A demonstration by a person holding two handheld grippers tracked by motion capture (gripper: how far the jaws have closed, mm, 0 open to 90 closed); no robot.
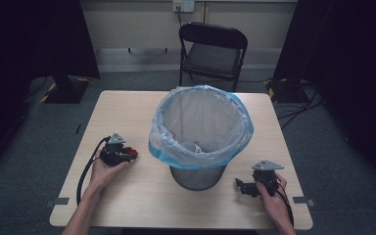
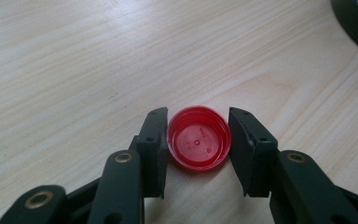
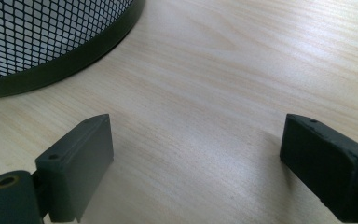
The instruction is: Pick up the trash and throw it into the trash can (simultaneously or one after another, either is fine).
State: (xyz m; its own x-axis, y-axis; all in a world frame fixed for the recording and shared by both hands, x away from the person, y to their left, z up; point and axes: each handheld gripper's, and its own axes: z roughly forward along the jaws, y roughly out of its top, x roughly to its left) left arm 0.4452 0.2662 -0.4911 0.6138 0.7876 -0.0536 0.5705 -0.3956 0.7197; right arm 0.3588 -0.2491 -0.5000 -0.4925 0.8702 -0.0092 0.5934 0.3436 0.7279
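Left tongs [image 2: 198, 140] clench the red cap [image 2: 198, 138] on the table [image 2: 74, 70]; right tongs [image 3: 196, 154] gape, released.

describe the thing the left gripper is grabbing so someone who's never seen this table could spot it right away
Start at the mesh waste bin with its blue-edged plastic liner, standing mid-table. On the wooden table to the bin's left, the left gripper is closed on a small round red bottle cap, lying open side up. It is the only bright red thing there, pinched between the two black pads.

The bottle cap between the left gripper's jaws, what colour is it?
Red. The bottle cap shows best in the left gripper view.
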